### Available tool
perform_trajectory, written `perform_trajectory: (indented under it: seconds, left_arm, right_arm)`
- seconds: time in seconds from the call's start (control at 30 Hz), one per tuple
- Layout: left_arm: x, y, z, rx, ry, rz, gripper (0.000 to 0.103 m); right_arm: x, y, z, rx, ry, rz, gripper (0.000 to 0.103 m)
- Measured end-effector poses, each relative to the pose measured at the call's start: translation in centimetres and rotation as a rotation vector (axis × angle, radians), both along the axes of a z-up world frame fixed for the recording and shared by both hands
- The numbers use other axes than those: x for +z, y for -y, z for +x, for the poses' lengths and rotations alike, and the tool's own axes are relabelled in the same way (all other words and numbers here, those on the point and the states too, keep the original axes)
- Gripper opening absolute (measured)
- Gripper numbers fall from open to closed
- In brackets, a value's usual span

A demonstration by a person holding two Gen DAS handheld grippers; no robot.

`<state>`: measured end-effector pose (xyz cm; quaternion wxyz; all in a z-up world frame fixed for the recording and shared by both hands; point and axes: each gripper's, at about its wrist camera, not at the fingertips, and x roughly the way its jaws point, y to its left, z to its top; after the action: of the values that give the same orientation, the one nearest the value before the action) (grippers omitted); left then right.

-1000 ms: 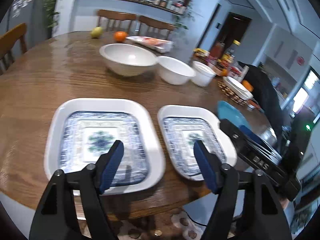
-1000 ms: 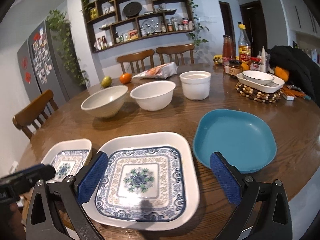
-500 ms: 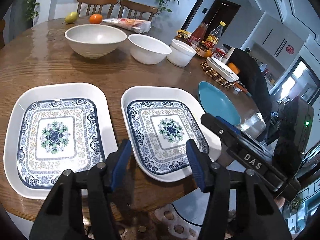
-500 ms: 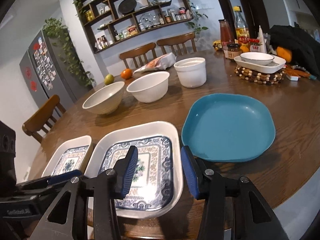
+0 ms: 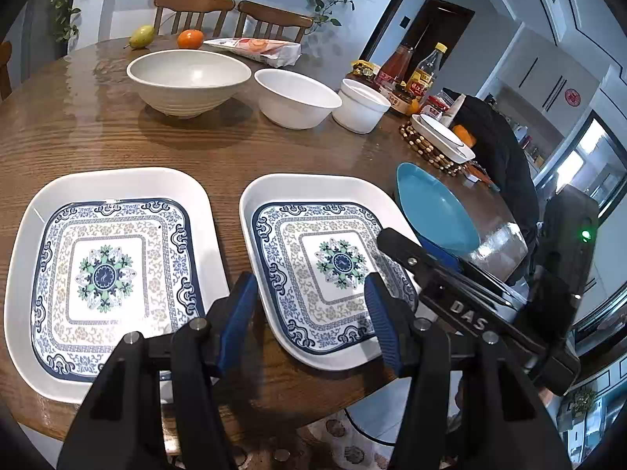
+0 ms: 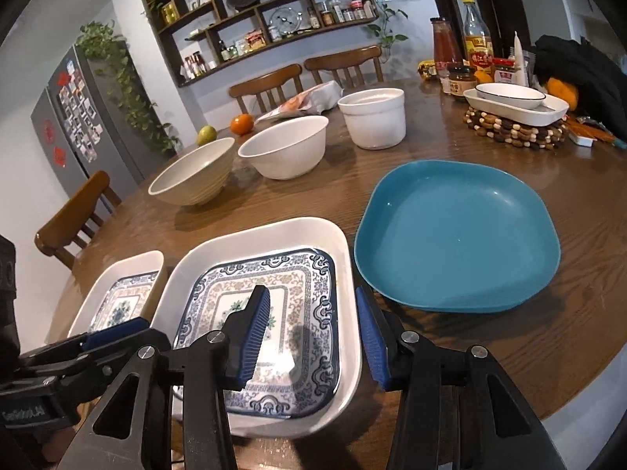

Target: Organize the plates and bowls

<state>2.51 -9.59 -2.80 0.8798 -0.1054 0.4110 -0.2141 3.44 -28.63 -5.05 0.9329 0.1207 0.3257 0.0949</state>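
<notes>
Two white square plates with blue patterns lie side by side near the table's front edge: the left one (image 5: 106,270) and the right one (image 5: 325,262), the latter also in the right wrist view (image 6: 274,305). A teal plate (image 6: 454,235) lies to their right. Three white bowls stand behind: a wide one (image 5: 188,78), a middle one (image 5: 296,98) and a small deep one (image 5: 362,105). My left gripper (image 5: 309,313) is open, jaws astride the right patterned plate's near left corner. My right gripper (image 6: 309,337) is open, jaws astride that plate's near right rim.
The round wooden table (image 5: 98,137) carries a pear (image 5: 141,36), an orange (image 5: 190,38), a snack packet (image 5: 258,49), sauce bottles (image 6: 476,45) and a dish on a beaded trivet (image 6: 517,123). Chairs (image 6: 305,74) stand behind and at the left.
Both grippers have narrowed their openings and moved in on the right patterned plate's near edge. The left gripper shifted right, from between the two plates to that plate's corner.
</notes>
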Motion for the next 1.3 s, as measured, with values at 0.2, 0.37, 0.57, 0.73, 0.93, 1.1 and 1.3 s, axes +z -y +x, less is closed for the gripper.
perform_trajectory:
  seconds: [0.2,0.37,0.57,0.73,0.93,1.1,1.3]
  left_arm:
    - [0.0,-0.8,0.0,0.043,0.022,0.026,0.045]
    - [0.1,-2.0,-0.2,0.057,0.015,0.012,0.044]
    - [0.3,-2.8,-0.6,0.083,0.019,0.034,0.044]
    - [0.4,-3.0,-1.0,0.077,0.022,0.042,0.044]
    - [0.5,-2.8,-0.9,0.054,0.026,0.054,0.045]
    - [2.4,-4.7,-1.8,0.065,0.087,0.011,0.059]
    - [4.1,-10.6,-1.7,0.21,0.153,0.018,0.066]
  right_arm:
    - [-0.1,-0.9,0.4,-0.001,0.006,-0.02,0.048]
    - [0.0,-1.6,0.5,0.014,0.012,-0.024,0.048]
    - [0.1,-3.0,0.5,0.038,0.014,-0.043,0.048]
    - [0.2,-3.6,0.1,0.053,0.014,-0.065,0.048]
    - [0.1,-3.6,0.2,0.044,0.006,-0.069,0.048]
    - [0.5,-3.4,0.0,0.028,0.016,-0.067,0.048]
    - [1.7,-3.5,-0.7,0.003,0.046,-0.068,0.061]
